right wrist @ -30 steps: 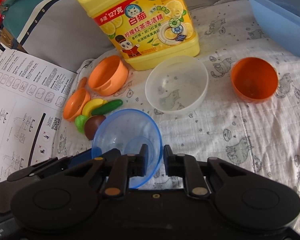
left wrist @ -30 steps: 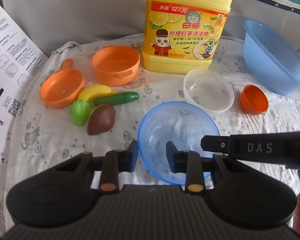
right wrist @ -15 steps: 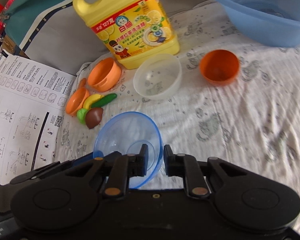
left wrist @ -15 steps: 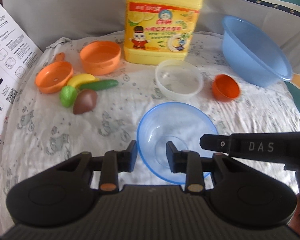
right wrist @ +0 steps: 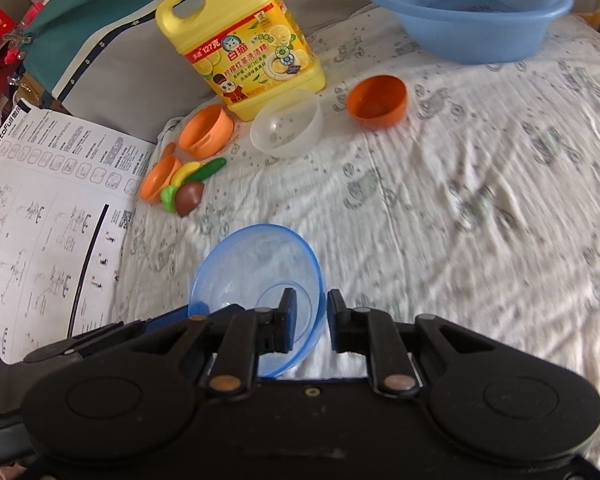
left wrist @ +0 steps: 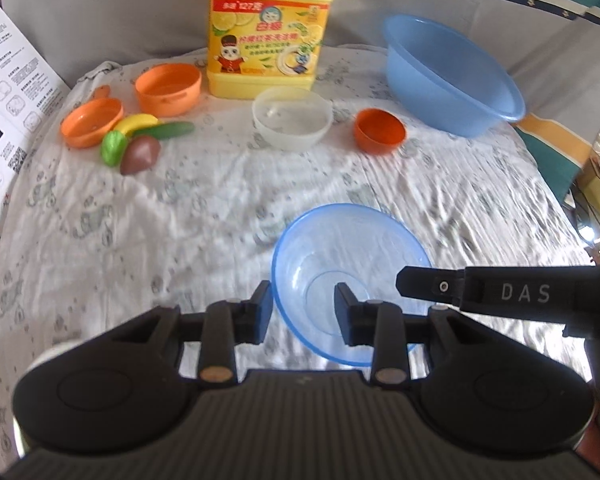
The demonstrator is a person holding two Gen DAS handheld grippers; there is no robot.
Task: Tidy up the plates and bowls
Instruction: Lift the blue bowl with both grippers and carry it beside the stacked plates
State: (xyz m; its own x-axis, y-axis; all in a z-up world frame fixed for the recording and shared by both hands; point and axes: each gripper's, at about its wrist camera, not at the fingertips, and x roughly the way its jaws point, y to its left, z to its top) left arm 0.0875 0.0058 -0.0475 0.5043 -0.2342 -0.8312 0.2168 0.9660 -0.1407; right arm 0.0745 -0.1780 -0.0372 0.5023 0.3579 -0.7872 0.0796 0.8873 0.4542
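Note:
A clear blue bowl (left wrist: 348, 276) is held above the white patterned cloth. My left gripper (left wrist: 303, 312) straddles its left rim, one finger outside and one inside. My right gripper (right wrist: 310, 322) grips its right rim the same way; the bowl shows in the right wrist view (right wrist: 260, 280). Farther off stand a clear white bowl (left wrist: 292, 118), a small orange bowl (left wrist: 379, 131), an orange cup-like bowl (left wrist: 168, 89) and a flat orange dish (left wrist: 91, 123). A big blue basin (left wrist: 452, 76) sits at the back right.
A yellow detergent jug (left wrist: 266, 30) stands at the back centre. Toy banana, cucumber, green fruit and brown fruit (left wrist: 139, 154) lie by the orange dish. A printed instruction sheet (right wrist: 40, 208) lies at the left edge. The cloth (right wrist: 480, 220) is wrinkled.
Both grippers have pulled back and up with the blue bowl between them; the jug, bowls and toys now look smaller and farther away. The grip on the bowl is unchanged.

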